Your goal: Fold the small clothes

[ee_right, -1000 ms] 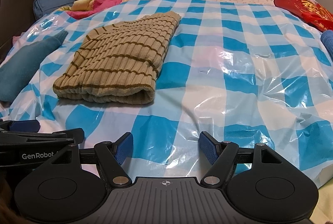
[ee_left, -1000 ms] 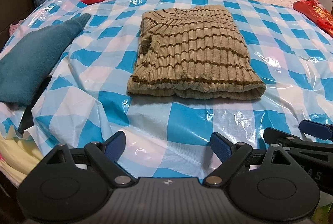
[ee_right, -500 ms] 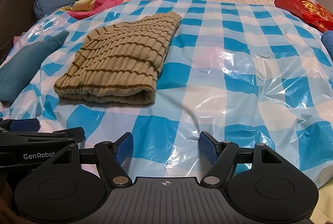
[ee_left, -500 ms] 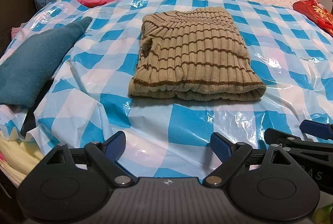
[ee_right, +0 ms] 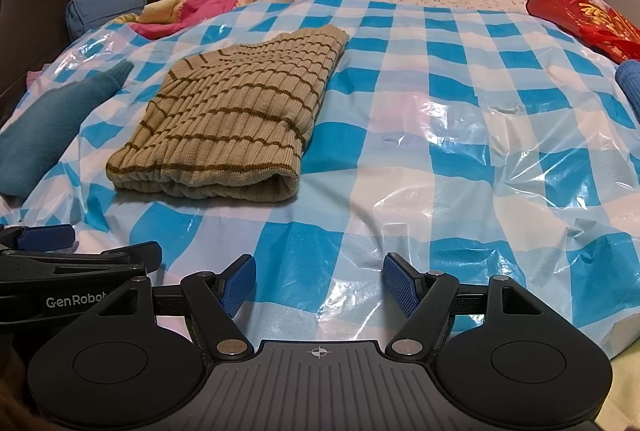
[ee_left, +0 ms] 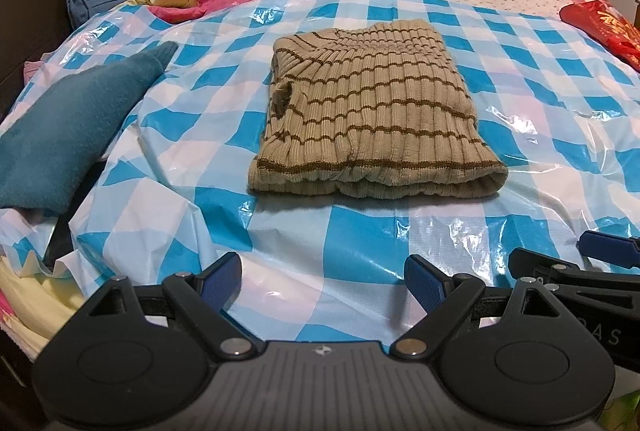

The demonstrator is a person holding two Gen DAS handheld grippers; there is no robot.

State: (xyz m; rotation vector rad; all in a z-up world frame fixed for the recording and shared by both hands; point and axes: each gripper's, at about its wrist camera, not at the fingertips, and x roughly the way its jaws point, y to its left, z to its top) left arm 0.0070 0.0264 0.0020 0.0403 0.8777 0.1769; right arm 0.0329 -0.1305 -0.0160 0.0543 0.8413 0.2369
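I see the tan ribbed knit sweater with brown stripes point(ee_left: 372, 111) folded into a rectangle, flat on the blue-and-white checked plastic sheet point(ee_left: 520, 79), thick folded edge facing me. Left gripper point(ee_left: 322, 281) hangs over the sheet on the near side of the sweater, jaws spread wide, holding nothing. Right gripper point(ee_right: 318, 285) is near-right of the sweater, also wide apart and empty, just beside the left one. Teal fleece cloth point(ee_left: 68, 119) lies left of the sweater, well apart. Red patterned bag point(ee_right: 588, 19) sits far right of the sweater.
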